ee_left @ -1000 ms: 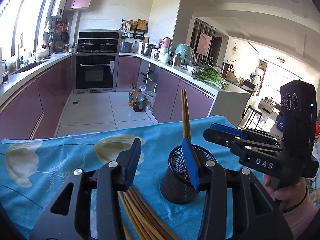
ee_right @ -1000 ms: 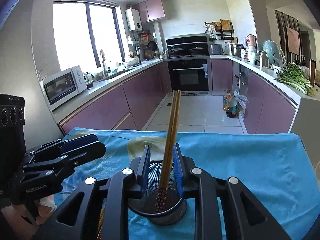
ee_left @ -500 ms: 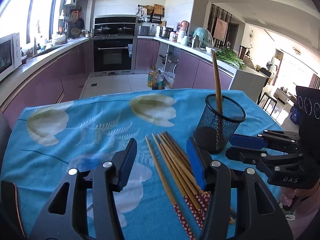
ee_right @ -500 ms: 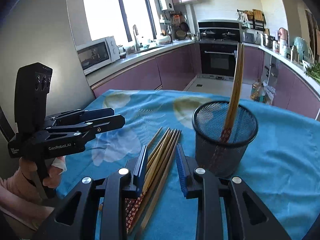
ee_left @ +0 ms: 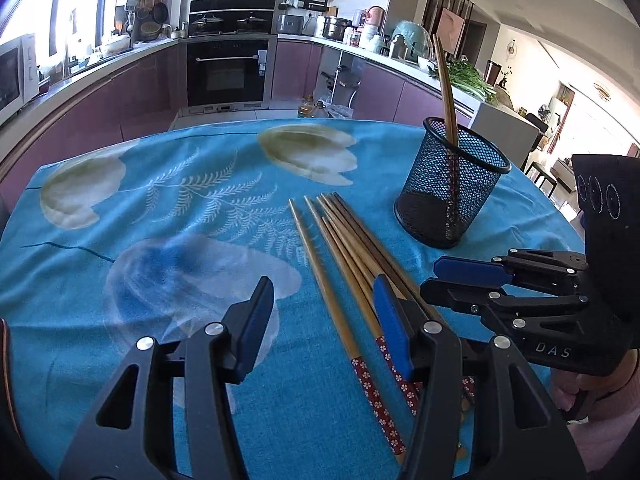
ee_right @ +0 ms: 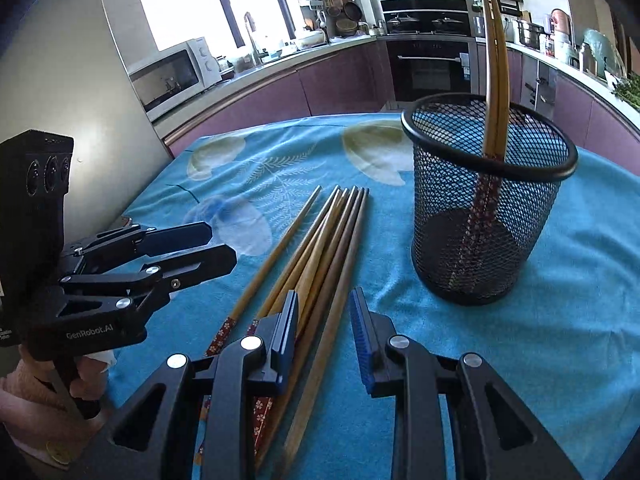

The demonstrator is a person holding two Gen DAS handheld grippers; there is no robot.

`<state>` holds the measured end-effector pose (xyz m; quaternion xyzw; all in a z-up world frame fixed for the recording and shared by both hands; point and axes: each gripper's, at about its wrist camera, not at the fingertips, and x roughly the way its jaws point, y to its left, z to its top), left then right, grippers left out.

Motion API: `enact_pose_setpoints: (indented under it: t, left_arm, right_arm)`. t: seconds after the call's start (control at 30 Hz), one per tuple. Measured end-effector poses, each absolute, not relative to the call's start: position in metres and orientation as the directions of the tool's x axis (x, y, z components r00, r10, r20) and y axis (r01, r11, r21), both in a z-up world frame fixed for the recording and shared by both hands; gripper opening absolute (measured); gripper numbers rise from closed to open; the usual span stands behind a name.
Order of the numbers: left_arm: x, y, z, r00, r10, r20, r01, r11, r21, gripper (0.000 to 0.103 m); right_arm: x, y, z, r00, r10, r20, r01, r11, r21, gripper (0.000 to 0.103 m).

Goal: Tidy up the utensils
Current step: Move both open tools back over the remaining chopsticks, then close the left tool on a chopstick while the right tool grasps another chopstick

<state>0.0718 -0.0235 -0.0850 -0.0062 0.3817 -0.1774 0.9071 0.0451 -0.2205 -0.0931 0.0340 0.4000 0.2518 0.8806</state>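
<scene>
Left wrist view: left gripper (ee_left: pixel 324 316) jaws spread, having just been opening, nothing pinched; loose chopsticks (ee_left: pixel 340 248) lie on the blue-clothed surface (ee_left: pixel 160 216), the leftmost one between the jaws, the rest under the right jaw. Right gripper (ee_right: pixel 324 328) jaws narrowly parted above the bundle's right-hand sticks, not pressing. Two chopsticks (ee_right: pixel 494 92) stand in the mesh cup (ee_right: pixel 488 216).

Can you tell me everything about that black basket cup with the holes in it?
The black mesh cup is round, looks like wire mesh, with a smooth solid rim and dark base. It stands upright on the blue flowered tablecloth. Two chopsticks lean inside, patterned ends down. Neither gripper touches it; loose chopsticks lie beside it.
</scene>
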Motion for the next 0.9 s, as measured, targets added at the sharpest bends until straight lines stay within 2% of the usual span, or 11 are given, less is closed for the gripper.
enact_pose_setpoints:
  t: [0.77, 0.9]
  left_arm:
    - [0.078, -0.031, -0.102, 0.618, -0.327, -0.715, 0.319, 0.936, -0.152, 0.051]
    - [0.081, -0.031, -0.104, 0.609, -0.328, -0.723, 0.320, 0.935, -0.155, 0.049]
  right_arm:
    - [0.049, -0.218, -0.103, 0.554, 0.433, -0.711, -0.380, 0.891, 0.247, 0.024]
    - [0.052, -0.218, -0.104, 0.560, 0.417, -0.716, -0.368, 0.899, 0.237, 0.024]
